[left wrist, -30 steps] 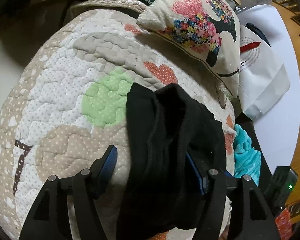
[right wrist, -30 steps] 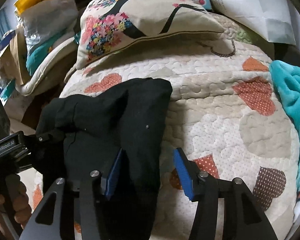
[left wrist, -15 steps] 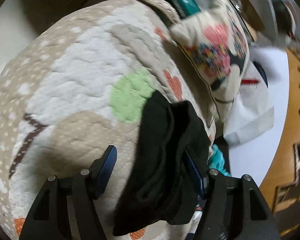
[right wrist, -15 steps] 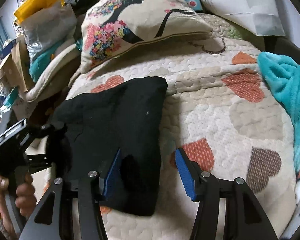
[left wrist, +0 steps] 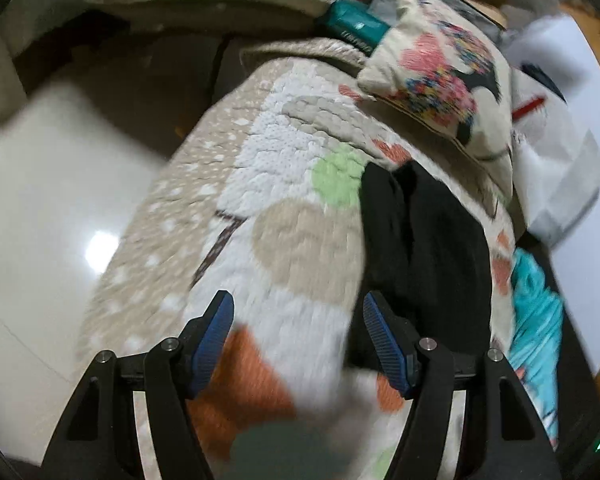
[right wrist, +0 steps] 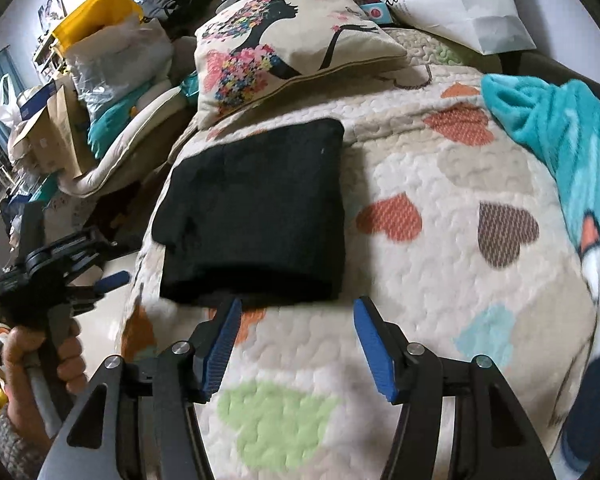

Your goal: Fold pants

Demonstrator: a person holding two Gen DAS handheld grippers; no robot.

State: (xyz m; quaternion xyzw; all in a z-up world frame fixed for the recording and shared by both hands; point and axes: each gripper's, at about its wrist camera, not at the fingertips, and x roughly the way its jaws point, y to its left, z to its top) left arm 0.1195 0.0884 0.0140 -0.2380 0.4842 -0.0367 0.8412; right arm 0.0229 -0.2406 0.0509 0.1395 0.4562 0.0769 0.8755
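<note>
Black folded pants (left wrist: pixel 424 248) lie on our cream quilted bedspread with coloured hearts (left wrist: pixel 284 184), just right of our left gripper (left wrist: pixel 298 338), whose blue-padded jaws stand wide with only quilt between them. From the right wrist, the pants (right wrist: pixel 256 208) form a neat rectangle below a floral-print cushion (right wrist: pixel 284 36); our right gripper (right wrist: pixel 296 344), jaws just widened and holding nothing, hangs near their front edge. A hand (right wrist: pixel 40 356) grips the left gripper (right wrist: pixel 80 264) beside the bed.

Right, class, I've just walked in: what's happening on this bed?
A person holding two-finger tongs in each hand is folding black fabric pants on a quilted heart-patterned bedspread. The pants lie in a compact folded rectangle. The left tongs and right tongs are open and empty, clear of the cloth; the right jaws have just been opening.
</note>
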